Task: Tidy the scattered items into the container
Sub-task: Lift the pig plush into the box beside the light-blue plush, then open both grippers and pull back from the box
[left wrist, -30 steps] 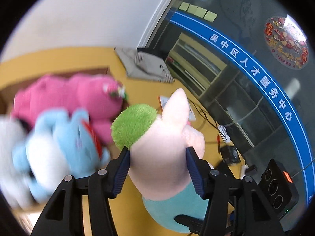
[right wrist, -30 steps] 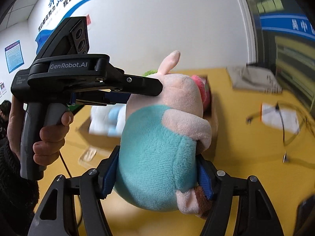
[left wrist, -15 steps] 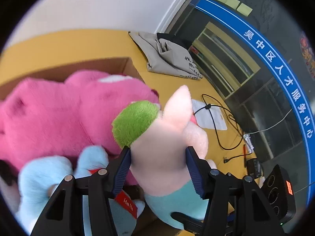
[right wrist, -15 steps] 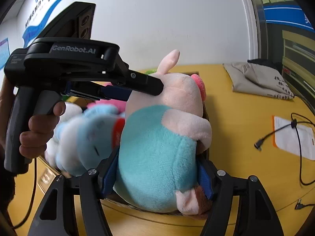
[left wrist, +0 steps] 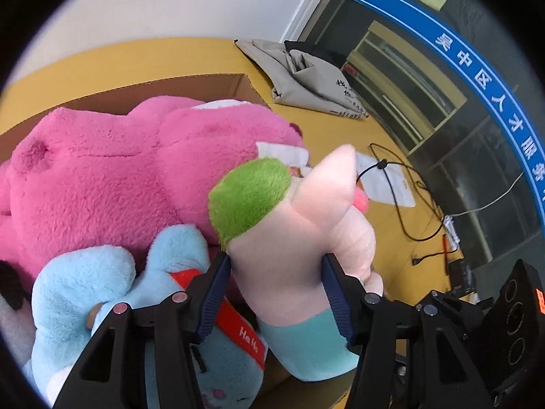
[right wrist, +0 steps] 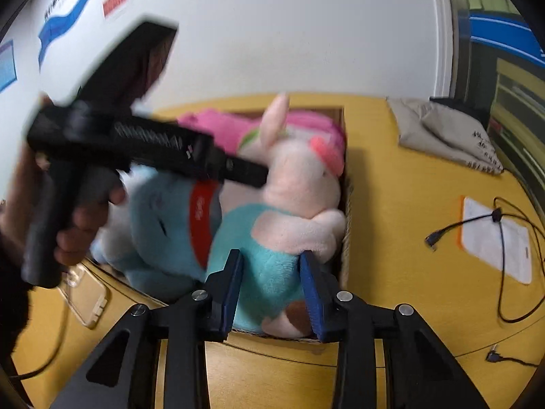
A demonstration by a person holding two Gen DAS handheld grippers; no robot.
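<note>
Left wrist view shows the left gripper with its blue-padded fingers pressed against both sides of the pale pink head of a plush pig in a teal shirt, which wears a fuzzy green tuft beside its upright ear. The pig sits at the near right corner of an open brown cardboard box on a yellow-orange tabletop. Filling most of the box behind it lies a large magenta plush bear, and at the near left, touching the pig, is a light blue plush toy with a red collar.

From the right wrist view, the right gripper has its blue pads set on either side of the pig's teal body, pinching it low down just inside the box's near edge. The left gripper, blurred, reaches in from the left to the pig's head.

On the tabletop past the box's far right corner lies a folded grey cloth bag. Near the table's right edge a black cable loops over a white sheet with an orange border. A clear plastic case lies beside the box's near left corner.
</note>
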